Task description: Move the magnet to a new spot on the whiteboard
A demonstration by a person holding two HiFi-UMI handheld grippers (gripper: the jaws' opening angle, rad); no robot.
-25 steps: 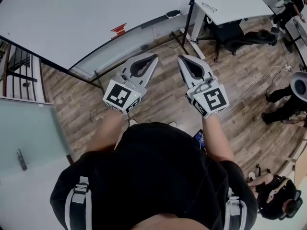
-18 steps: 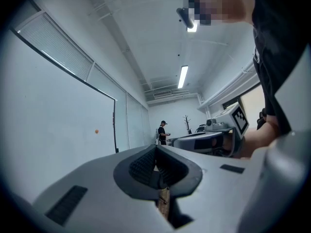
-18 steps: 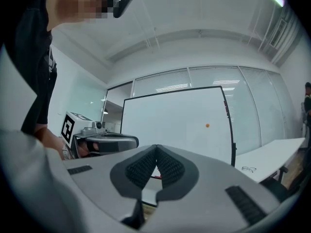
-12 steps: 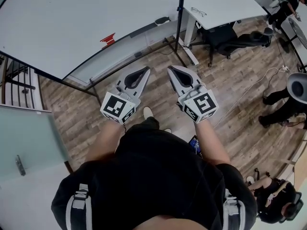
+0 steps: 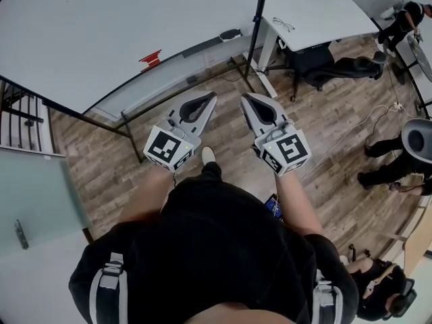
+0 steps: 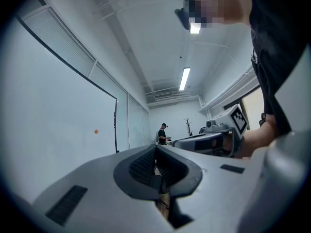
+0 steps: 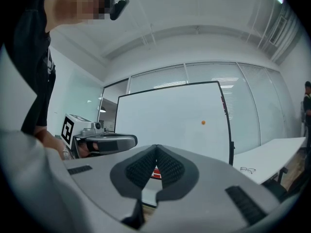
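Right gripper view | 1 whiteboard (image 7: 170, 115) | 1 magnet (image 7: 203, 122) | left gripper (image 5: 210, 97) + right gripper (image 7: 156, 146) = 2, fingers (image 7: 171, 168) together

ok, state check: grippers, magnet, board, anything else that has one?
left gripper: shut, nothing between the jaws
right gripper: shut, nothing between the jaws
magnet: stuck on the whiteboard, far from both grippers
whiteboard: upright, no writing visible
glasses: lying on the white desk; folded or open, cannot tell
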